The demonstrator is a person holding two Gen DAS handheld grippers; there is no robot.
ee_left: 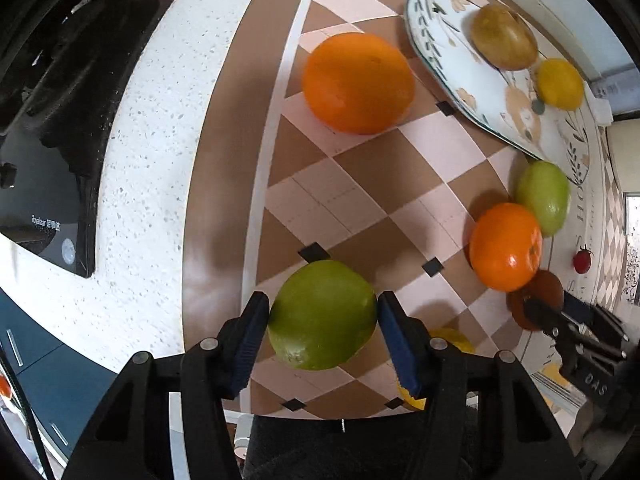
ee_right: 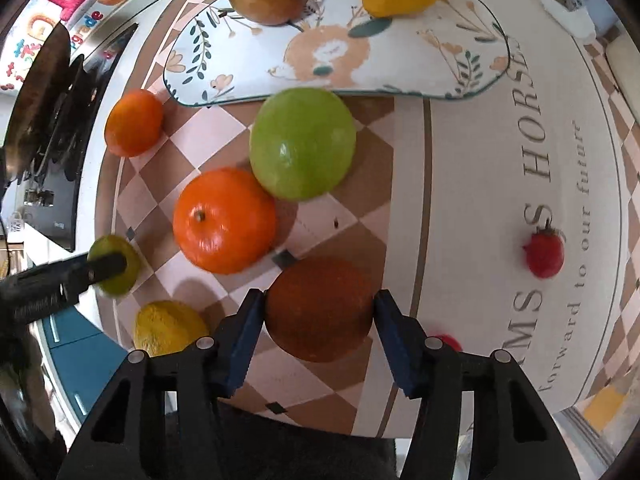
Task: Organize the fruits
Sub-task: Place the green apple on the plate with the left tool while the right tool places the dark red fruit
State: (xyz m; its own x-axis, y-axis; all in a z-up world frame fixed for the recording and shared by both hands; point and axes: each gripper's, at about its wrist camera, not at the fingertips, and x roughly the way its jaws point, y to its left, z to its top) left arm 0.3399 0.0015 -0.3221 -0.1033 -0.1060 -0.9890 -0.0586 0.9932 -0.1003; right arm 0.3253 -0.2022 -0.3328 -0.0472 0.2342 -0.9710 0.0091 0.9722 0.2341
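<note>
1. The left gripper [ee_left: 322,314] points down at the checked mat [ee_left: 360,208], its blue pads pressed to both sides of a green apple [ee_left: 322,314] at six o'clock in the left wrist view.
2. The right gripper [ee_right: 320,310] clamps a brown-orange fruit [ee_right: 320,308] the same way, at six o'clock in the right wrist view; both fruits appear to rest on the mat.
3. From the left camera, a large orange [ee_left: 358,82] lies at twelve o'clock, well apart from the held apple.
4. At three o'clock, a mandarin [ee_left: 506,246] touches a second green apple [ee_left: 544,198], which lies just beside the patterned plate [ee_left: 448,60].
5. The plate, at one o'clock, carries a brown pear [ee_left: 504,36] and a yellow lemon [ee_left: 560,84].
6. From the right camera, a small red tomato [ee_right: 544,254] sits at three o'clock on the mat's lettered white panel, apart from the rest.
7. Another yellow lemon [ee_right: 166,328] lies at eight o'clock, near the mat's edge.
8. A black hob [ee_left: 44,184] fills nine o'clock in the left view, set into a speckled white counter [ee_left: 148,184].
</note>
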